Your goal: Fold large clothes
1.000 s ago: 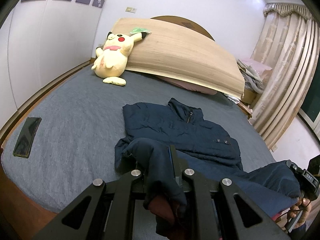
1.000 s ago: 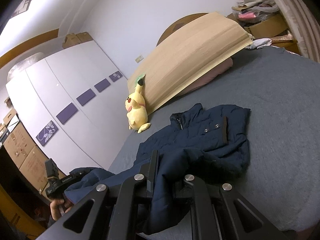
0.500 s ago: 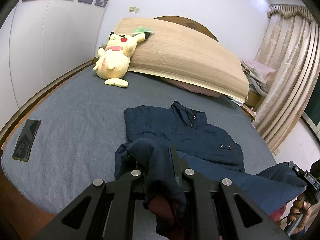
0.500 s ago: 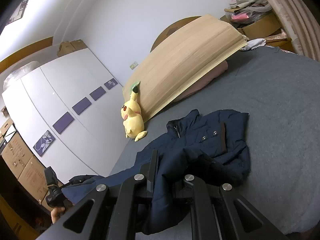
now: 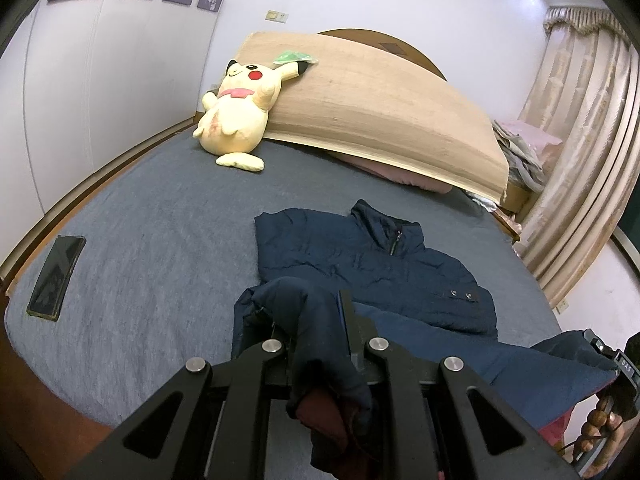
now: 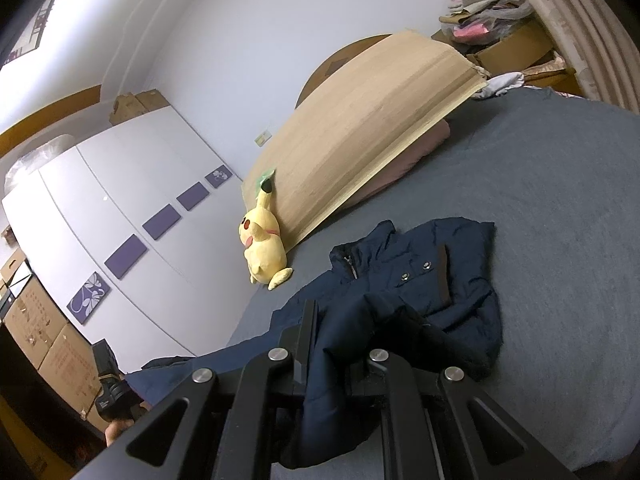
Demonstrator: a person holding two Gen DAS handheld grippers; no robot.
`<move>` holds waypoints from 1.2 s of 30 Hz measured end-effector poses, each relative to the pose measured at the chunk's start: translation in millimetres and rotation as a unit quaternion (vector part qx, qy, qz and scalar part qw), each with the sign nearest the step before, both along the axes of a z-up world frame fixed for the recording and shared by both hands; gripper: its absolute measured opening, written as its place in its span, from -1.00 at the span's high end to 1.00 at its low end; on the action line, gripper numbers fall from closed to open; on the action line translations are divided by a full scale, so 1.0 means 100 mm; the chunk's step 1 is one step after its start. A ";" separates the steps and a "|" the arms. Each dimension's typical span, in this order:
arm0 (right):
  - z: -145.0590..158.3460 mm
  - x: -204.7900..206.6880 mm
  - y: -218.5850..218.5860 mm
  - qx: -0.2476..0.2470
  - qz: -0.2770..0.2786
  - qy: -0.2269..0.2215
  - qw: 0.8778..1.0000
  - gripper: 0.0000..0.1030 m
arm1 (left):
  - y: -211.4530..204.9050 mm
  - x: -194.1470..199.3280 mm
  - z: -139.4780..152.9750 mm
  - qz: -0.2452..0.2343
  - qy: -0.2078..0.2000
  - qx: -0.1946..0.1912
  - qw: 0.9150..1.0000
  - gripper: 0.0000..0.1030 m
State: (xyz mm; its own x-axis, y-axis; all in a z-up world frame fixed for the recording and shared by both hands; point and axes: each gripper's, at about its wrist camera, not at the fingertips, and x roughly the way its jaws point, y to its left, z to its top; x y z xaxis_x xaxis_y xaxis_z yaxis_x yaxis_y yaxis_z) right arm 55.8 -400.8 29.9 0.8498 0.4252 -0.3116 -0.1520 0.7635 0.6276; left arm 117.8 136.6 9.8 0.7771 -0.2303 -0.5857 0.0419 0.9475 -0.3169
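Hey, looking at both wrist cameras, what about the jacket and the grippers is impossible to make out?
- Left gripper pads: left wrist view, bunched jacket fabric covers them.
- Right gripper pads: right wrist view, draped fabric hides them.
- Jacket hem: both views, hidden behind the gripper frames.
- Phone screen: left wrist view, too small.

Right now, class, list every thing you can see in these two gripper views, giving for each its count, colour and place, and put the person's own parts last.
jacket: one, navy blue, spread on the bed, near end lifted
bed: one, grey cover, fills the middle
plush toy: one, yellow, at the head end, leaning on the mat
mat: one, tan, propped over the headboard
phone: one, black, flat at the bed's left edge
wardrobe: one, white with purple panels, by the wall
curtain: one, beige, right of the bed
cardboard boxes: several, brown, beside the wardrobe
left gripper: one, black, shut on the jacket
right gripper: one, black, shut on the jacket
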 end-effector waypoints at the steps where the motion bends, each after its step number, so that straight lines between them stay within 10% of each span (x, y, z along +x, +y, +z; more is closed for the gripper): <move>1: 0.00 -0.01 -0.01 0.001 -0.001 0.000 1.000 0.80 | 0.00 -0.01 0.00 0.000 -0.001 0.000 1.000 0.75; 36: 0.49 -0.79 0.14 -0.020 0.008 -0.084 0.996 0.81 | 0.12 -0.83 0.40 0.031 -0.100 -0.008 0.994 0.78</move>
State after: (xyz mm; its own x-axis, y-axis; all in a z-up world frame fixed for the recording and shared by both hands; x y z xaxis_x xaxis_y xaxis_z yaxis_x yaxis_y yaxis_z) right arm -23.0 -386.7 78.4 0.8845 0.4292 -0.1827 -0.2644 0.7840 0.5617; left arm 34.7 148.8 50.1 0.8907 -0.1861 -0.4148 0.0471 0.9453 -0.3229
